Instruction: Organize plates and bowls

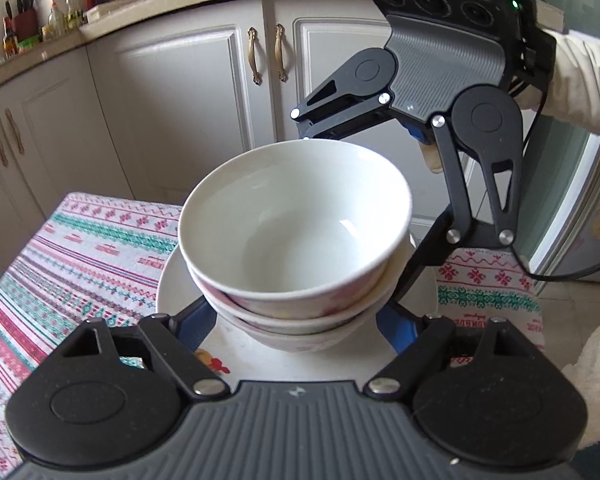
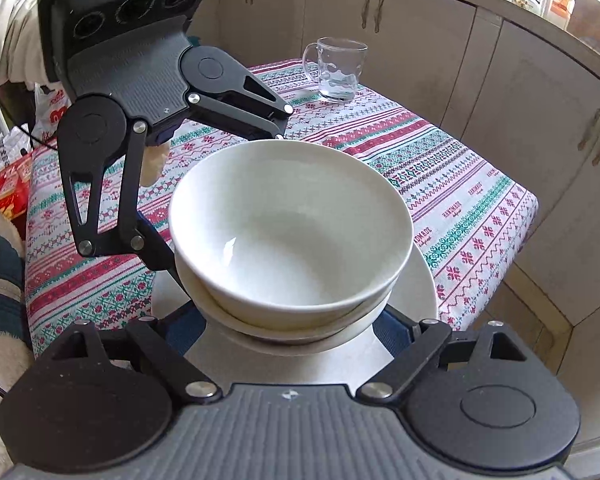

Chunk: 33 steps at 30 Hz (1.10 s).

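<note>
Three nested white bowls (image 1: 296, 220) (image 2: 292, 232) stand on a white plate (image 1: 172, 292) (image 2: 420, 288) on a patterned tablecloth. My left gripper (image 1: 296, 320) straddles the lower bowls from the near side in the left wrist view, its blue fingers (image 1: 196, 320) close beside them, open. From the opposite side my right gripper (image 2: 296, 320) flanks the same stack, with one blue finger (image 2: 394, 326) showing, also open. Each gripper shows in the other's view, the right gripper (image 1: 352, 216) and the left gripper (image 2: 228, 204), with its fingertips hidden behind the bowls.
A glass mug (image 2: 338, 70) stands at the far corner of the table (image 2: 460, 200). White cabinets (image 1: 180, 100) and a counter with bottles (image 1: 60, 12) surround it. Bags and packets (image 2: 12, 184) lie off the table's left end. A pale sleeve (image 1: 580, 80) holds the right gripper.
</note>
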Motion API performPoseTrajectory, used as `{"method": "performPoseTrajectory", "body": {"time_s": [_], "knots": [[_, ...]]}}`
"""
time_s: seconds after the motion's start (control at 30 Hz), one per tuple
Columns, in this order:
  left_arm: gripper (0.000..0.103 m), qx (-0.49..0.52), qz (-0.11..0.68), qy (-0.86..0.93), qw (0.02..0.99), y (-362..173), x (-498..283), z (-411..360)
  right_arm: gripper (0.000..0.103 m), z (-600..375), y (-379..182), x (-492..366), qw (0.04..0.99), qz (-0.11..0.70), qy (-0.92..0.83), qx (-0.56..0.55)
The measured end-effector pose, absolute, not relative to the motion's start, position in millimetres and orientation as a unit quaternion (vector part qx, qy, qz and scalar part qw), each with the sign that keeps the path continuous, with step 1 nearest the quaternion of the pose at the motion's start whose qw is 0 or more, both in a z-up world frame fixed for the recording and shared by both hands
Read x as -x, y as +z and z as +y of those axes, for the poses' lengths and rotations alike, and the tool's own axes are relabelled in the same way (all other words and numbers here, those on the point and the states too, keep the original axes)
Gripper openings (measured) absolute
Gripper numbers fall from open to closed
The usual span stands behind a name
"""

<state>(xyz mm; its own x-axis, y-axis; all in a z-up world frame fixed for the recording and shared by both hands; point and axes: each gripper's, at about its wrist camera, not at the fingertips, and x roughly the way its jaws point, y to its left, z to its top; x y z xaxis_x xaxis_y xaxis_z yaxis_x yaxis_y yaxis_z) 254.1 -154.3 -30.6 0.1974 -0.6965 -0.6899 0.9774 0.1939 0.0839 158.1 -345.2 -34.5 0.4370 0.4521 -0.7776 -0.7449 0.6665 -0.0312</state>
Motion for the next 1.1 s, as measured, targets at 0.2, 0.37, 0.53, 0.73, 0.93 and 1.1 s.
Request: {"method": "performPoseTrajectory", "body": {"time_s": [0.2, 0.37, 0.53, 0.73, 0.93, 1.1], "knots": [[0.096, -0.265, 0.231, -0.549, 0.758, -25, -233, -143, 0.102, -338, -34, -150, 0.835, 0.389, 0.341, 0.188], [0.102, -0.258, 0.184, -0.502, 0.804, -18, -199, -120, 0.103, -331, -24, -127, 0.854, 0.390, 0.286, 0.195], [0.102, -0.202, 0.199, -0.415, 0.865, -4, -170, -105, 0.103, -320, -11, -94, 0.889, 0.399, 0.173, 0.143], [0.102, -0.103, 0.252, -0.342, 0.900, 17, -149, -86, 0.103, -304, -2, -56, 0.919, 0.392, 0.006, 0.046], [0.102, -0.097, 0.259, -0.272, 0.922, 34, -131, -76, 0.103, -290, 9, -27, 0.928, 0.365, -0.049, -0.047], [0.102, -0.093, 0.283, -0.240, 0.924, 36, -122, -70, 0.103, -269, 18, -10, 0.937, 0.337, -0.089, -0.028]]}}
